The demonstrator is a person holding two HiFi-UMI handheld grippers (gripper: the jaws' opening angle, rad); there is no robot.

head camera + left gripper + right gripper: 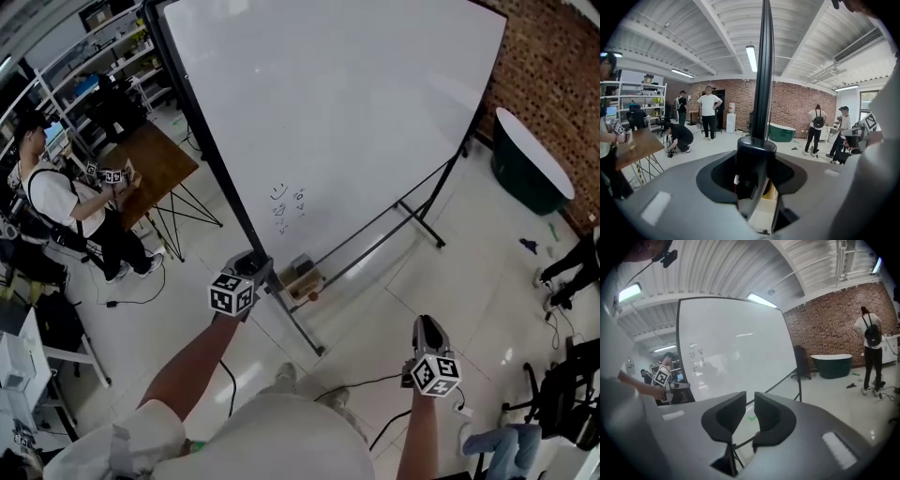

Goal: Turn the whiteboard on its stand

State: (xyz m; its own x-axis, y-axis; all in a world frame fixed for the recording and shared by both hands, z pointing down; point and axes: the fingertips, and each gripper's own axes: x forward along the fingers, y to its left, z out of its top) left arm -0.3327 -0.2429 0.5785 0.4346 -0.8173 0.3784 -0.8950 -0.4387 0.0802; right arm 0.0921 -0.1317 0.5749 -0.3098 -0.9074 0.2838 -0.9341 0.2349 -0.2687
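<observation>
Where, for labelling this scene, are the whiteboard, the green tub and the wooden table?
whiteboard (347, 122), head view, middle of its white face.
tub (514, 173), head view, its dark green side.
table (155, 159), head view, its brown top.

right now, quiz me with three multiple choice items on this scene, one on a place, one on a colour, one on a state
1. Where is the green tub?
A) by the brick wall
B) on a shelf
C) on a chair

2. What colour is the frame of the whiteboard?
A) red
B) black
C) yellow

3. The left hand-held gripper is:
A) holding a marker
B) lying on the floor
C) closed on the whiteboard's frame

Key:
1 A, the tub stands on the floor at the foot of the bricks.
2 B, dark bars edge the white panel.
3 C, the left gripper view shows the frame's bar between its jaws.
</observation>
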